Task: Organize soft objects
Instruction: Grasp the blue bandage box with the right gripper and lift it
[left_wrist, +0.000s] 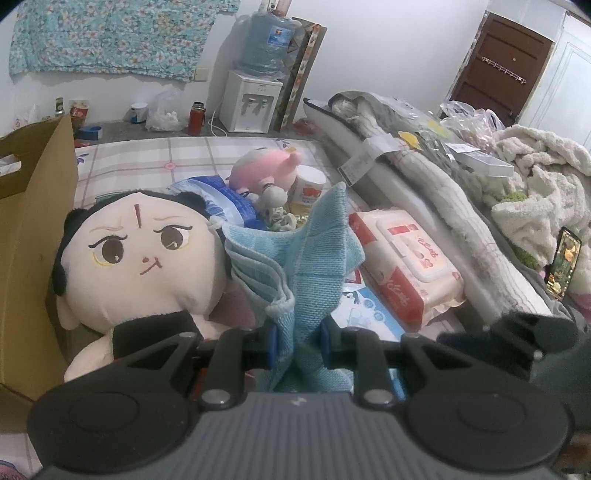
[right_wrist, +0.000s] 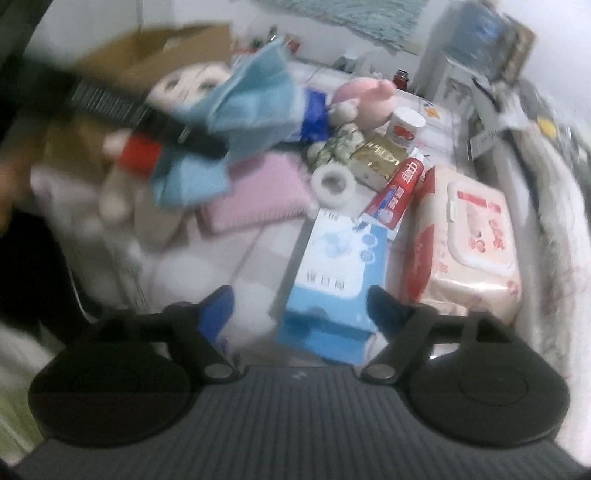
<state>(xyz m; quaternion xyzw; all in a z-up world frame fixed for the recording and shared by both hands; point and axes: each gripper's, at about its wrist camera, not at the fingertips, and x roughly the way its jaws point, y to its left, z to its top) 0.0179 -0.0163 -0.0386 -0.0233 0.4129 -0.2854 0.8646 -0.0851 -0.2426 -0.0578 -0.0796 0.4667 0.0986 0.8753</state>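
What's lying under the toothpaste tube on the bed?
The toothpaste tube rests on the top end of the blue-and-white box, its cap end near the gold packet. What lies beneath is hidden.

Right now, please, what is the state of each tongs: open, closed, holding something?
Left tongs: closed on the blue cloth.
Right tongs: open, holding nothing.

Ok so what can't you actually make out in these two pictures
- Cardboard box: cut off by the left edge in the left wrist view, inside hidden.
- Doll: body hidden behind the left hand-held gripper and its blue towel.
- Phone: screen too small to read.
- Right wrist view: left half motion-blurred; the pink cloth shows no detail.
- Blue carton: print blurred, near the open right hand-held gripper.
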